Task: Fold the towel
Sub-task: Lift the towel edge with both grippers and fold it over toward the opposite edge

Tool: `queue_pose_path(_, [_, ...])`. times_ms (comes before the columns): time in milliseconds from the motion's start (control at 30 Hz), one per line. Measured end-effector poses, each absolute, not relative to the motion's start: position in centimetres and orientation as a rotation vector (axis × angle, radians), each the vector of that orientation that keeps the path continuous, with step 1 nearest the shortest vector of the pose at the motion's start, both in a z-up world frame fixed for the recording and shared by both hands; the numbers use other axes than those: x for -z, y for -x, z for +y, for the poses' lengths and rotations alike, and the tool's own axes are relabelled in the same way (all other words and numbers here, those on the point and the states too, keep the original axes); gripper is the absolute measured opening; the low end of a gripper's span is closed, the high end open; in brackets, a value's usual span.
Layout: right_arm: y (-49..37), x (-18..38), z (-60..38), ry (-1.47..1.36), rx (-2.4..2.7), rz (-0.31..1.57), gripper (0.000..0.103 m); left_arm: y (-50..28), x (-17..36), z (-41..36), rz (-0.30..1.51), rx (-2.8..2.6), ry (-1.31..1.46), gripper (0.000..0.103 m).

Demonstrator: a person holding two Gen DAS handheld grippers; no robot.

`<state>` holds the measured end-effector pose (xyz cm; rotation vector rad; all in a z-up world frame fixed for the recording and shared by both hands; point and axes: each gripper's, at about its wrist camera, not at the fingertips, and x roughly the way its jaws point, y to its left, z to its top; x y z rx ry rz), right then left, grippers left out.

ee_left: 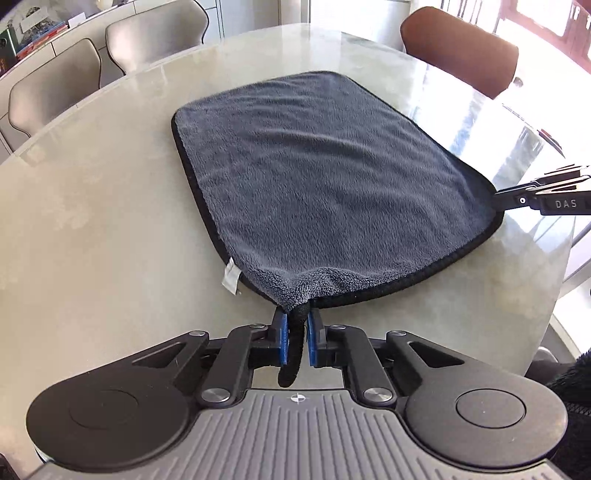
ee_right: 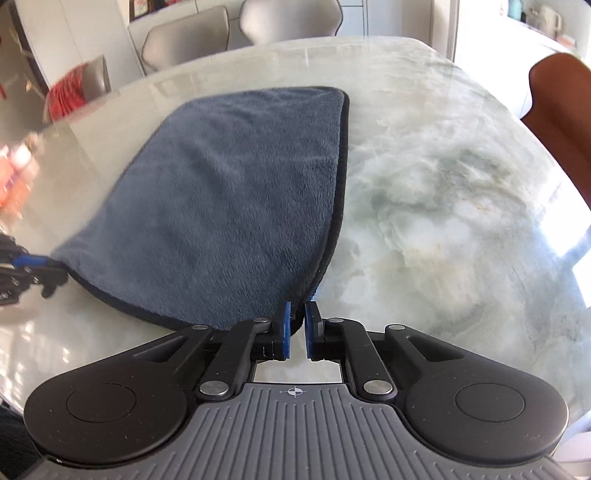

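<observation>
While pinching the grey microfibre towel (ee_left: 317,177) by its near corners: left gripper (ee_left: 296,334) clamped on bunched black hem, right gripper (ee_right: 297,332) nipping the other corner, pads barely apart. Towel mostly flat on the marble table (ee_right: 443,184), near edge raised, probably ready to carry toward the towel's far edge.

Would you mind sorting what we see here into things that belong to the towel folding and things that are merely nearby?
Part of the job:
grey towel
left gripper, shut on a near corner
right gripper, at the other near corner
table

Just nearby:
brown chair
grey chairs
</observation>
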<state>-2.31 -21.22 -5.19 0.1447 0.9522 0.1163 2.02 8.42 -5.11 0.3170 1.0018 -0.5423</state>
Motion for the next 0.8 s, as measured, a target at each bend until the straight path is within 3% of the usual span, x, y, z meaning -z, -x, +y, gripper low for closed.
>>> queue_pose_path(567, [-4.0, 1.5, -23.7, -0.155, -0.143, 0.827, 0.008, -8.8, 2.1, 7.2, 0.882, 0.521, -0.387, 0.008])
queue_pose_path(667, [-3.7, 1.3, -23.0, -0.070, -0.224, 0.833, 0.018, -8.9, 2.2, 6.9, 0.887, 0.532, -0.394, 0.008])
queue_pose_path(733, [-2.7, 1.5, -22.0, 0.009, -0.340, 0.837, 0.042, -9.0, 2.4, 6.8, 0.897, 0.531, -0.388, 0.008])
queue_pose_path(800, [-1.8, 1.8, -20.5, 0.102, -0.454, 0.856, 0.043, -9.2, 2.6, 6.8, 0.904, 0.530, -0.384, 0.008])
